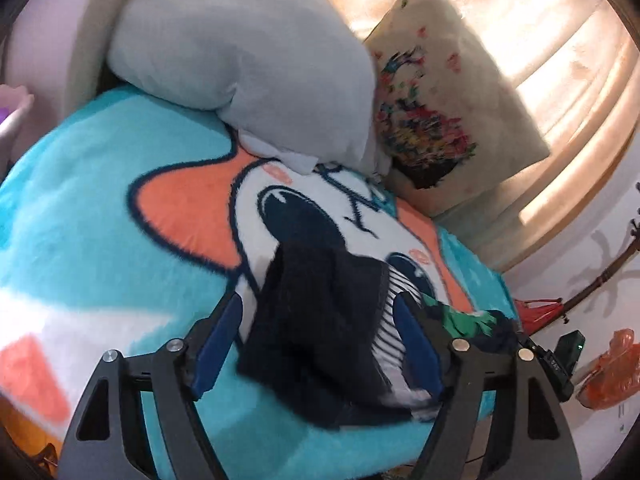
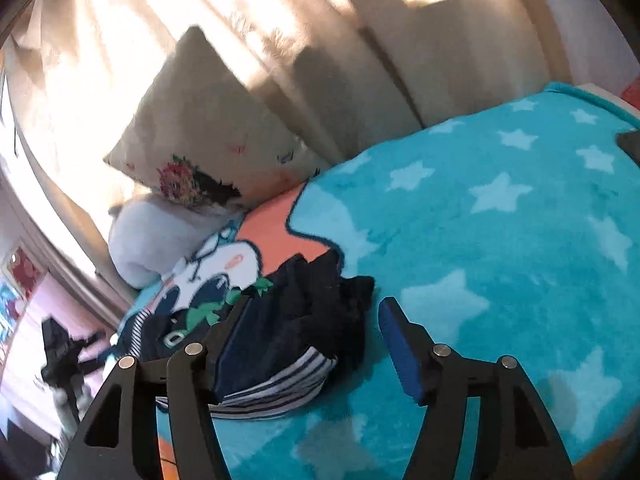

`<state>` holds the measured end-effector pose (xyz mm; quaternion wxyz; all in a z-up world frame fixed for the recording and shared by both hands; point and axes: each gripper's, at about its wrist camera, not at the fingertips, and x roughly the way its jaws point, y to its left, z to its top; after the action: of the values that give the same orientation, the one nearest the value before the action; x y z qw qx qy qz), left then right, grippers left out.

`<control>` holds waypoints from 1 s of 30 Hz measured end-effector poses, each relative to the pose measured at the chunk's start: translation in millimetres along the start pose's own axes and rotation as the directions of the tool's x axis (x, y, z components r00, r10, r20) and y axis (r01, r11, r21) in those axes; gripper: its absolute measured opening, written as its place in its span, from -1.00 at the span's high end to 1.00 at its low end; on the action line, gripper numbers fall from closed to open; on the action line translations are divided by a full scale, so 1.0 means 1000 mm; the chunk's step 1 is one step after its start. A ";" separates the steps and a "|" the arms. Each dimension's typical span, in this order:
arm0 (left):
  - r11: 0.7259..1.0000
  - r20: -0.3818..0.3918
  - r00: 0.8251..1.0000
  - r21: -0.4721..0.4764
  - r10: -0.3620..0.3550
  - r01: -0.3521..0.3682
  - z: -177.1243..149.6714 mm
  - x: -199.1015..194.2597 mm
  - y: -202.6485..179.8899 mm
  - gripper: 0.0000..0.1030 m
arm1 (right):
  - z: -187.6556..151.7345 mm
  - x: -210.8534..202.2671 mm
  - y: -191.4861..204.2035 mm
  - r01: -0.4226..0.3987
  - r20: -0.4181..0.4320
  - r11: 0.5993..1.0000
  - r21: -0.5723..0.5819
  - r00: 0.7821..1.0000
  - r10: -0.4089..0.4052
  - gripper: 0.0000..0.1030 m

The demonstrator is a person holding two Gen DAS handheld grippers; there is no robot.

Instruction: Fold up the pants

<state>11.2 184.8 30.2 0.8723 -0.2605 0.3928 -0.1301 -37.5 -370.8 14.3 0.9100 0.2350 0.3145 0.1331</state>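
In the left wrist view the dark navy pants (image 1: 316, 320) lie bunched on the turquoise cartoon blanket (image 1: 100, 184) of the bed, low in the middle of the frame, with a striped white-and-navy band along their right edge; the left gripper (image 1: 320, 340) straddles the bundle, its jaws spread wide and released, blue pads standing clear of the cloth on either side; a grey pillow (image 1: 240, 48) fills the upper left, a cream embroidered cushion (image 1: 452, 120) leans beside it at upper right, against a sunlit curtain (image 1: 560, 60).

In the right wrist view the pants (image 2: 304, 320) sit left of centre on the star-patterned part of the blanket (image 2: 500, 220); the right gripper (image 2: 316, 332) has its jaws apart and grasping nothing, the left finger lying against the heap, the right finger over bare blanket.
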 end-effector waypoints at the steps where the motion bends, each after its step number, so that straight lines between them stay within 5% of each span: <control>1: 1.000 -0.004 1.000 0.004 -0.001 0.001 0.003 0.004 0.000 -0.50 | 0.000 0.006 0.002 0.002 -0.012 1.000 -0.010 1.000 -0.002 -0.33; 6: 0.997 -0.126 0.992 0.062 -0.029 0.037 0.002 0.042 -0.015 -0.53 | 0.002 0.039 0.005 -0.016 -0.089 1.000 -0.025 0.996 0.013 -0.37; 9: 0.987 -0.137 0.989 0.160 0.048 -0.026 -0.016 0.050 -0.039 -0.57 | -0.001 0.052 0.012 -0.006 -0.109 0.998 -0.058 0.994 -0.001 -0.43; 10: 0.981 -0.138 0.989 0.189 0.061 -0.034 -0.021 0.050 -0.045 -0.45 | -0.002 0.053 0.014 -0.015 -0.118 0.998 -0.065 0.993 0.007 -0.40; 11: 0.977 -0.135 0.988 0.209 0.071 -0.041 -0.028 0.050 -0.052 0.02 | -0.002 0.054 0.016 -0.033 -0.127 0.997 -0.071 0.992 0.024 -0.09; 12: 0.976 -0.137 0.988 0.212 0.069 -0.039 -0.031 0.049 -0.054 0.27 | -0.002 0.055 0.018 -0.063 -0.144 0.996 -0.067 0.988 0.052 0.48; 14: 0.980 -0.124 0.991 0.198 0.049 -0.023 -0.034 0.045 -0.055 0.54 | -0.003 0.059 0.021 -0.105 -0.180 0.993 -0.051 0.979 0.094 0.59; 23: 0.989 0.026 0.999 0.142 0.045 -0.048 0.012 0.008 -0.056 0.59 | 0.039 0.035 0.055 -0.126 -0.056 0.983 -0.134 0.991 0.119 0.64; 30: 0.989 -0.072 0.991 0.099 0.114 -0.107 -0.028 0.027 -0.040 0.44 | 0.022 0.049 0.026 -0.056 -0.090 0.997 -0.053 0.995 0.051 0.64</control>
<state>7.6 130.3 20.1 0.8737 -0.1912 0.4335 -0.1102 11.8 -336.8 18.0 0.8975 0.2119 0.3442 0.1765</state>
